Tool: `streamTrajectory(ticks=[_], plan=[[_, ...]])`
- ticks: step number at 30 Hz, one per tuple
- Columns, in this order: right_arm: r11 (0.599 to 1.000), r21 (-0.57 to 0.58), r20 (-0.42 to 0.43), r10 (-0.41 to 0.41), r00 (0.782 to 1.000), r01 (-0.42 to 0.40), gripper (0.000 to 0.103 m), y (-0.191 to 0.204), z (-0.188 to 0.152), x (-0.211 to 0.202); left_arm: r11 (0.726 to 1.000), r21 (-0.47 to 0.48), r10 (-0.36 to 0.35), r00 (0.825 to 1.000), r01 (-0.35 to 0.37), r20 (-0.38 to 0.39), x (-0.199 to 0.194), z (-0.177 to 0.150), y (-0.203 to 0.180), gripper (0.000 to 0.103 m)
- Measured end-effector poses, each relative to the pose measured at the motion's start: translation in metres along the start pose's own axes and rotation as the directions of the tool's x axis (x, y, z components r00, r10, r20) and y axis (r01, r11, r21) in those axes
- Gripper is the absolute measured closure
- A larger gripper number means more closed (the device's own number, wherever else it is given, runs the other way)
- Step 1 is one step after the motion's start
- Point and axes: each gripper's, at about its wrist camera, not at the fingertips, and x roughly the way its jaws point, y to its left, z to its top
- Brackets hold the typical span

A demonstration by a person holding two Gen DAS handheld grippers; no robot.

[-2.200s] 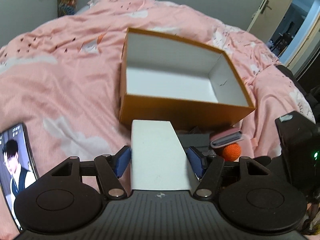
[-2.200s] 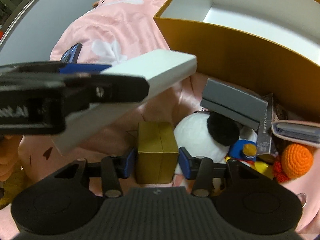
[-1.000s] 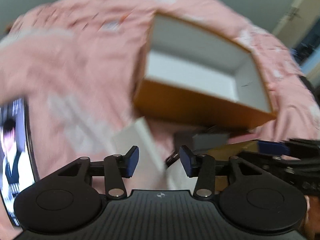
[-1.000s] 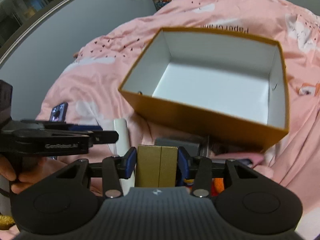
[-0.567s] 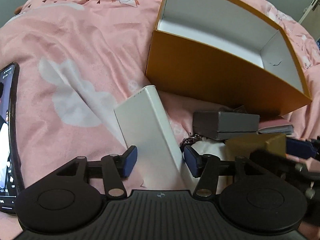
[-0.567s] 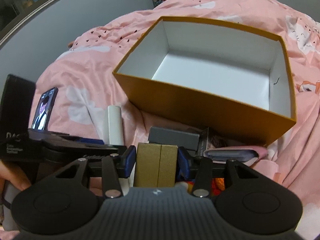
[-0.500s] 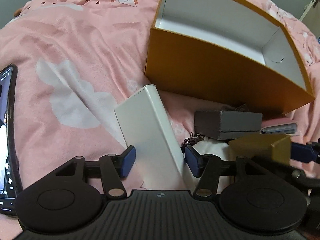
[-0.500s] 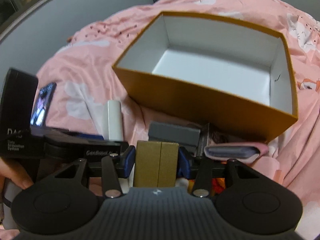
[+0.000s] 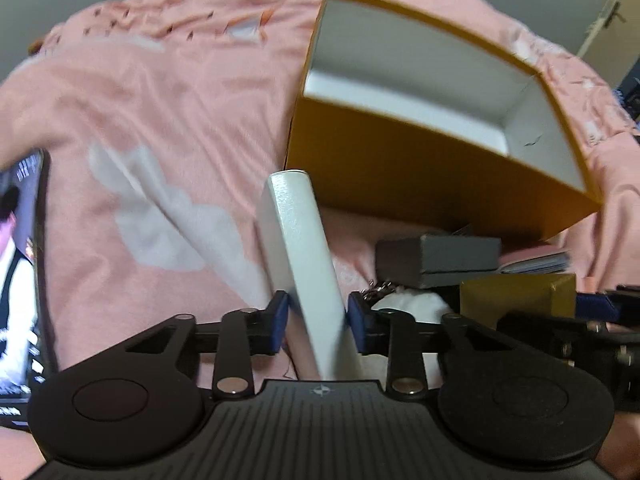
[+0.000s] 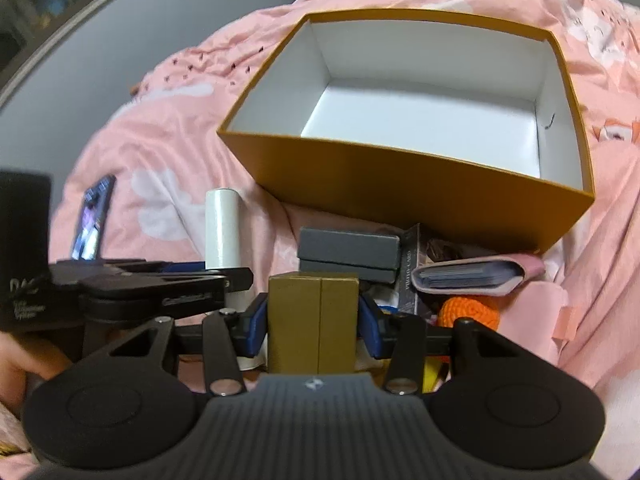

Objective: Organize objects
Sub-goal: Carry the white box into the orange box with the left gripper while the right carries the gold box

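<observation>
An empty orange box (image 9: 420,172) with a white inside sits on the pink bed; it also shows in the right wrist view (image 10: 400,184). My left gripper (image 9: 318,316) is shut on a white slab-shaped box (image 9: 298,248), held on edge just in front of the orange box; it shows in the right wrist view (image 10: 222,224). My right gripper (image 10: 312,324) is shut on a gold box (image 10: 312,320), to the right of the left gripper, and shows in the left view (image 9: 516,292).
A grey box (image 10: 348,252), a pink card wallet (image 10: 476,274), an orange crochet ball (image 10: 468,312) and a white plush (image 9: 408,306) lie in front of the orange box. A lit phone (image 9: 20,264) lies at the left on the pink bedding (image 9: 160,120).
My left gripper dropped the white box, then closed on it again and turned it onto its edge. My right gripper lifted the gold box and holds it steady.
</observation>
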Motion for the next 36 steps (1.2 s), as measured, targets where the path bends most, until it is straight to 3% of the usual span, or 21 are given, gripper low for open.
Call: streamTrajectory(ticks=[4,8,16,25,27,31,36], plan=[[1.0,-0.008,0.063,0.006,0.998,-0.006,0.054,0.002,0.007,-0.018,0.998,0.046,-0.049,0.993,0.045,0.104,-0.025,0.005,-0.008,0.071],[1.0,-0.018,0.136,0.015,0.991,-0.013,0.054,0.003,0.019,-0.041,0.993,0.082,-0.099,0.965,0.082,0.242,-0.057,0.01,-0.018,0.073],[0.998,-0.056,0.233,-0.018,0.972,0.032,0.054,0.003,0.053,-0.065,0.973,0.109,-0.227,0.909,0.202,0.349,-0.078,0.041,-0.027,0.075],[0.991,-0.077,0.314,-0.078,0.946,0.107,0.054,-0.001,0.083,-0.081,0.961,0.154,-0.274,0.839,0.228,0.47,-0.092,0.076,-0.038,0.075],[0.986,-0.078,0.325,-0.114,0.939,0.146,0.054,-0.005,0.092,-0.077,0.964,0.14,-0.267,0.841,0.228,0.471,-0.081,0.091,-0.04,0.075],[0.983,-0.036,0.307,-0.163,0.938,0.182,0.054,-0.023,0.109,-0.054,0.972,0.087,-0.234,0.861,0.218,0.451,-0.043,0.114,-0.045,0.075],[0.983,0.029,0.233,-0.184,0.955,0.183,0.055,-0.049,0.125,-0.01,0.969,0.009,-0.233,0.894,0.249,0.383,0.012,0.128,-0.043,0.075]])
